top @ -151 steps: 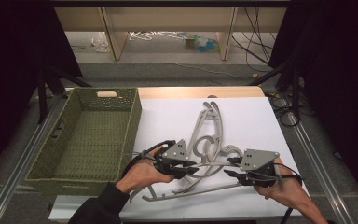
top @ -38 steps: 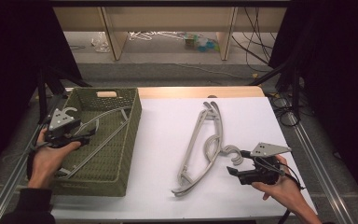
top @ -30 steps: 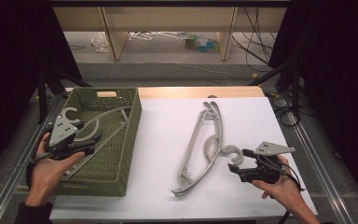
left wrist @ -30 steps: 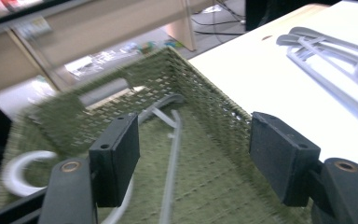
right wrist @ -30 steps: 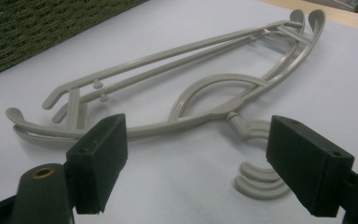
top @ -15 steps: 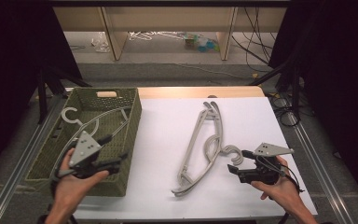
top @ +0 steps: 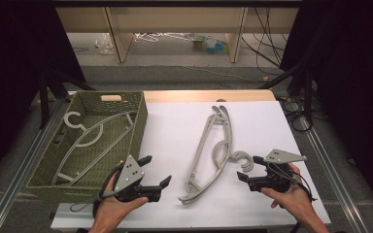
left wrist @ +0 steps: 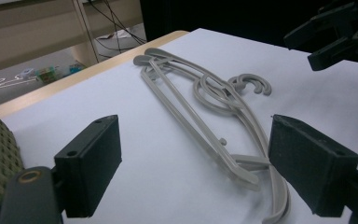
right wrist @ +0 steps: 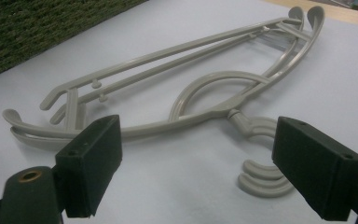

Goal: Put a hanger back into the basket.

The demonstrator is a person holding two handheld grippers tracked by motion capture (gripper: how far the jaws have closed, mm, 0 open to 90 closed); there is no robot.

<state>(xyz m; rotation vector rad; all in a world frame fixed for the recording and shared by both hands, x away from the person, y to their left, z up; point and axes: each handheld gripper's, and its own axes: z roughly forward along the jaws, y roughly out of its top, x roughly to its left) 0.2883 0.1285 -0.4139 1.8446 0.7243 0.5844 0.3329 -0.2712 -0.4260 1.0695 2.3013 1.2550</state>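
Note:
Two grey plastic hangers [top: 212, 151] lie stacked on the white table [top: 175, 131], hooks toward the right. A third grey hanger [top: 93, 139] lies inside the green woven basket [top: 141, 127]. My left gripper [top: 156, 170] hovers by the basket's near right corner, pointing at the hangers' near end; its jaws have just been opening, with nothing between them. In the left gripper view the left gripper [left wrist: 200, 168] faces the hangers [left wrist: 205, 93]. My right gripper [top: 249, 168] sits by the hooks, its jaws also just opened wider and empty. The right gripper view has the right gripper [right wrist: 205, 165] before the hangers [right wrist: 214, 88].
The basket [right wrist: 51, 28] stands along the table's left side. A wooden strip [top: 204, 95] borders the table's far edge. Metal rails [top: 24, 170] run down both sides. The other hand's gripper [left wrist: 340, 32] shows at the top right of the left gripper view.
My left hand has come from over the basket, rightward and down, to the table beside the stacked hangers. The hanger in the basket lies free. The right hand has stayed put.

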